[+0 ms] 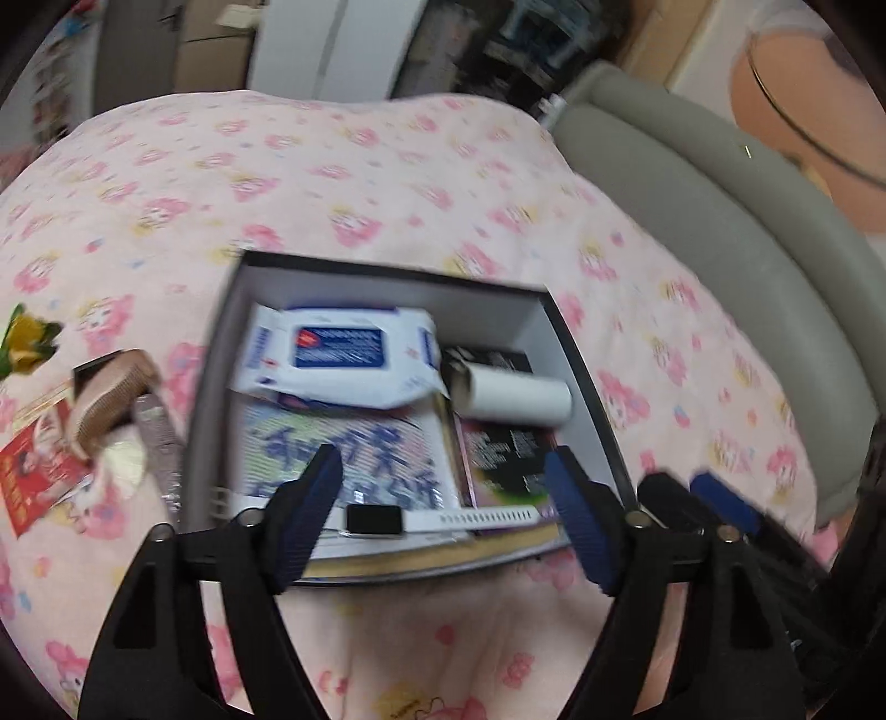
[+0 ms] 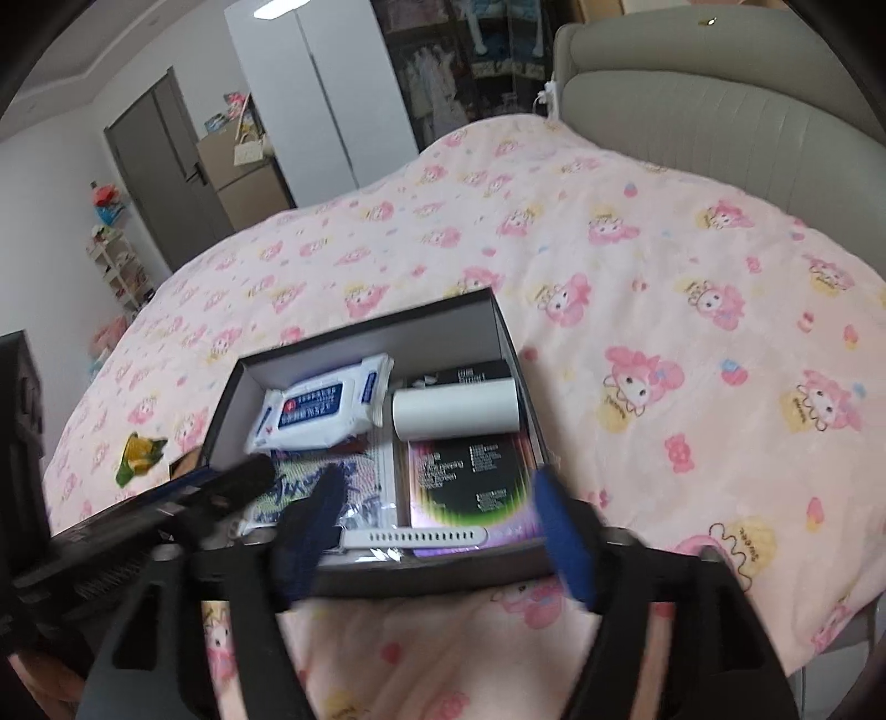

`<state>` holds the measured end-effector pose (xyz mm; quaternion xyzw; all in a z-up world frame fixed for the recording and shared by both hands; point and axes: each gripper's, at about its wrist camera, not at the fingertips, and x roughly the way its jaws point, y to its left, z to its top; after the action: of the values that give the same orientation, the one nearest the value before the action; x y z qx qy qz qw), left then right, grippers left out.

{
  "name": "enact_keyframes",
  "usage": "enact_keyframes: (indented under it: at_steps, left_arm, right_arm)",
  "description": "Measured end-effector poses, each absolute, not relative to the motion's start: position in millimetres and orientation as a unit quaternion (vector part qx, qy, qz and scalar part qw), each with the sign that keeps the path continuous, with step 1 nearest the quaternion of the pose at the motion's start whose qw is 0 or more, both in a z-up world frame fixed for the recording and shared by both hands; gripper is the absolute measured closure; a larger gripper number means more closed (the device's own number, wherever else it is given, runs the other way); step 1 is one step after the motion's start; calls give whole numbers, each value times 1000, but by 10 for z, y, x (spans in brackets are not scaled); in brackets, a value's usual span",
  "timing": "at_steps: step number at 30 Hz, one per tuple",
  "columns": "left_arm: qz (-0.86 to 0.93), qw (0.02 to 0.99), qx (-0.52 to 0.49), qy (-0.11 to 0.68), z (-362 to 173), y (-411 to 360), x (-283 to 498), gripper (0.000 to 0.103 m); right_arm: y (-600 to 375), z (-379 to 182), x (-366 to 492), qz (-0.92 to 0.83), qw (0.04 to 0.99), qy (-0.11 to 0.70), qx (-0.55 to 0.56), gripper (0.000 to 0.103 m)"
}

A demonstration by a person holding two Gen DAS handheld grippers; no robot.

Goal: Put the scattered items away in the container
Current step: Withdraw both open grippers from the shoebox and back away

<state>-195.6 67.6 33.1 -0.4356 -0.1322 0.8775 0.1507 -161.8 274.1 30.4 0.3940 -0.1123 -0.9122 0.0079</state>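
Several in box: wipes pack (image 1: 338,354), white roll (image 1: 512,396), watch (image 1: 437,519) lie in the box (image 1: 387,277), ahead of both claws.
Left out: comb (image 1: 111,387), red packet (image 1: 39,471) on bed (left of the left claw (image 1: 443,501)).
Claws: left and right claw (image 2: 437,520) both wide, empty.

Lighting: soft, even indoor light, moderately bright; a ceiling lamp (image 2: 277,6) glows at the top of the right view. Shadows faint. Motion blur heavy in the left view, lighter in the right. Fisheye bending and dark vignette at all corners.
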Motion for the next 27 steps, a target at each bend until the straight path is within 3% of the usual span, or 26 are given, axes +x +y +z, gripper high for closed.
enact_keyframes:
  at_steps: [18, 27]
  left_arm:
    - [937, 79, -333, -72, 1196, -183, -1222, 2]
    - [952, 50, -298, -55, 1390, -447, -608, 1]
  right_arm:
    - [1824, 924, -1222, -928, 1, -50, 370, 20]
    - [1587, 1260, -601, -948, 16, -36, 316, 20]
